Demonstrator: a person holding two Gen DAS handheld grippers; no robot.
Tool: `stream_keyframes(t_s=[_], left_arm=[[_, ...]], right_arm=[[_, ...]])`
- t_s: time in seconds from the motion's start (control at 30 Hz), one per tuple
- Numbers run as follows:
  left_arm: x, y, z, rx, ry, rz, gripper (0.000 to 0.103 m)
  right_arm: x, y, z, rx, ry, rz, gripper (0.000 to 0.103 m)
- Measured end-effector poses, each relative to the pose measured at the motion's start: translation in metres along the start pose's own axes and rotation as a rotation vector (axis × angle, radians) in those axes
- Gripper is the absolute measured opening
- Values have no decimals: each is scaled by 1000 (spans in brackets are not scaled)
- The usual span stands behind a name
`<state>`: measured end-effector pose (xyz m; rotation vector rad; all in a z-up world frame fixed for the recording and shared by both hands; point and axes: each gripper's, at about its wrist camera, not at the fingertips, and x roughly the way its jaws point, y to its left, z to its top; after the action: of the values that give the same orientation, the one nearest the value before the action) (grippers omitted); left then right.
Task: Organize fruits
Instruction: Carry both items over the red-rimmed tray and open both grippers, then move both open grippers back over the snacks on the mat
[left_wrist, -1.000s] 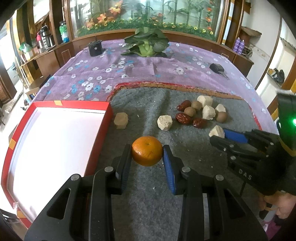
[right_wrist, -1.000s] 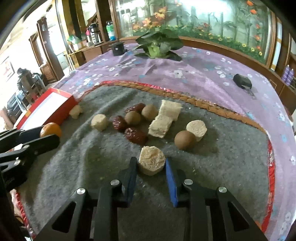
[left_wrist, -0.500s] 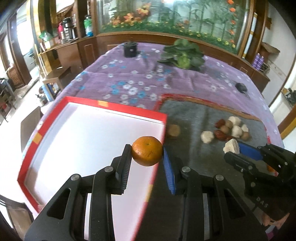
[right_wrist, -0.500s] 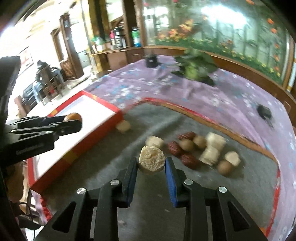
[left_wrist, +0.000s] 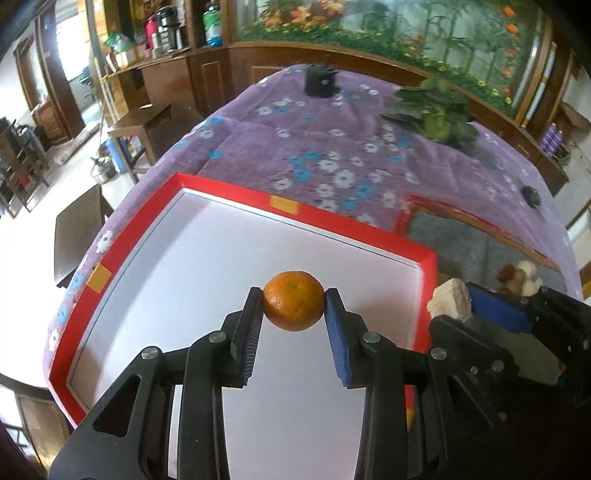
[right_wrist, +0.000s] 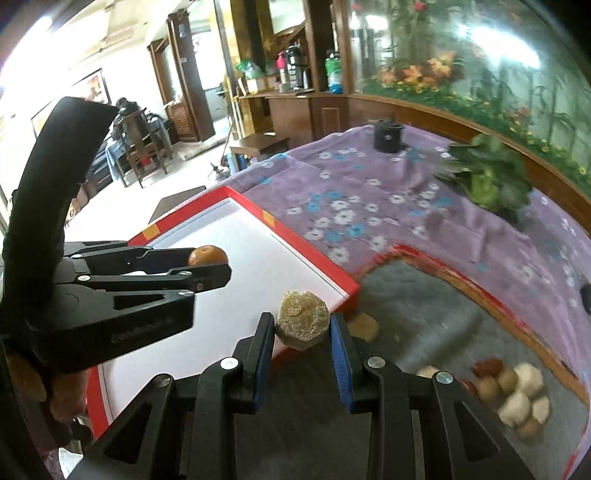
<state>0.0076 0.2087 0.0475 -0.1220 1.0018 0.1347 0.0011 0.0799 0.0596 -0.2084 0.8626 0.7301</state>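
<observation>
The table (left_wrist: 332, 155), under a purple flowered cloth, fills the upper half of both views. At its near left corner lies the red-rimmed tray (left_wrist: 362, 236) with a bare white floor, and at 3 o'clock of the tray a grey felt mat (right_wrist: 424, 317) carries what remains of the pile.

The step in hand looks like delivery: both pieces are lifted and poised at the tray. The left gripper (left_wrist: 293, 301) has its jaws pinching the orange (left_wrist: 293, 300) above the tray's middle. The right gripper (right_wrist: 303, 325) has its jaws pinching a pale hexagonal cake (right_wrist: 303, 320), which hangs about over the tray's right rim, towards 3 o'clock from the orange. By my reading, the next move calls for lowering each piece to the white floor and spreading the jaws, with the cake first carried further towards 9 o'clock to clear the rim.

The remaining heap (right_wrist: 513, 391) of red dates and round pale or brown pieces sits at 4 o'clock in the right wrist view, blurred, so a count is unsafe. One tan piece (right_wrist: 364, 326) beside the tray's corner is half hidden behind the right jaw. How high either piece hangs above the tray cannot be judged.
</observation>
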Motion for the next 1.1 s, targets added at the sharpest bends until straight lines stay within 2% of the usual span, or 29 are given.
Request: stream_keyframes(t_s=[0.2,0.53,0.67,0.7,0.73,0.8,1.0,1.1], left_arm=[[22,14,4,-33,39,28,33],[32,19,8,-45,31,45,34],[33,19,7,-60,31,51,38],[32,20,6,-64,31,57,44],[31,21,6,-72,28,62,55],[28,22,5,-85,13,65,63],[13,22,1,-101,-17,82,63],[3,15,-3,-86,-37,84,63]], right_arm=[[31,5,10,-8,39,18,29],[60,9,11,-38,82,-24,29],[58,7,11,-22,74,2,35],[57,7,10,-13,69,13,36],[55,7,10,-8,63,20,39],[51,8,9,-7,56,19,40],[24,7,1,8,12,12,41],[4,1,-5,26,-26,-8,50]])
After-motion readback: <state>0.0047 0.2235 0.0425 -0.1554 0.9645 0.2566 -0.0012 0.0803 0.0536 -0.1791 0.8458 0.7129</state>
